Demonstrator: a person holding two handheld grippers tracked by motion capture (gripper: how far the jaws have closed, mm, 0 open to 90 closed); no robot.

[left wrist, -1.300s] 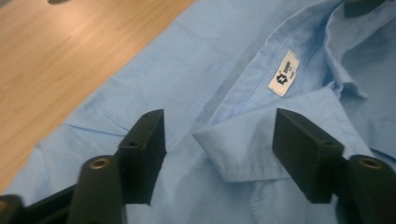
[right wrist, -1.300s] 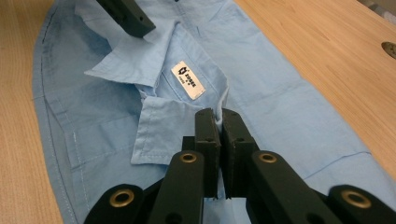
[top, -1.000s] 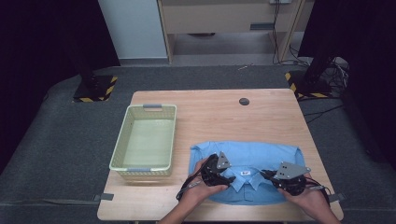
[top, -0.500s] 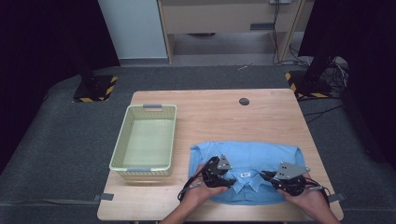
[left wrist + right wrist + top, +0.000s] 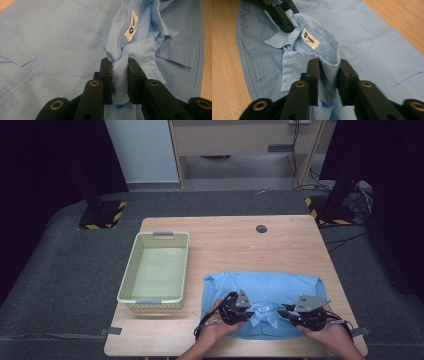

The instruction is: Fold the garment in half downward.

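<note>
Blue cotton shirt [image 5: 262, 292] lies folded at the wooden table's [image 5: 225, 240] near edge beside the pale green plastic basket [image 5: 156, 267], hardly shifted in 1 second, both the left gripper [image 5: 117, 65] and the right gripper [image 5: 328, 67] pinching its collar, apparently ready for lifting

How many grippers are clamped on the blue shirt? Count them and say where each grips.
2. The left gripper pinches the collar of the blue shirt beside the label; the right gripper pinches the collar's other side. None seems hidden.
</note>
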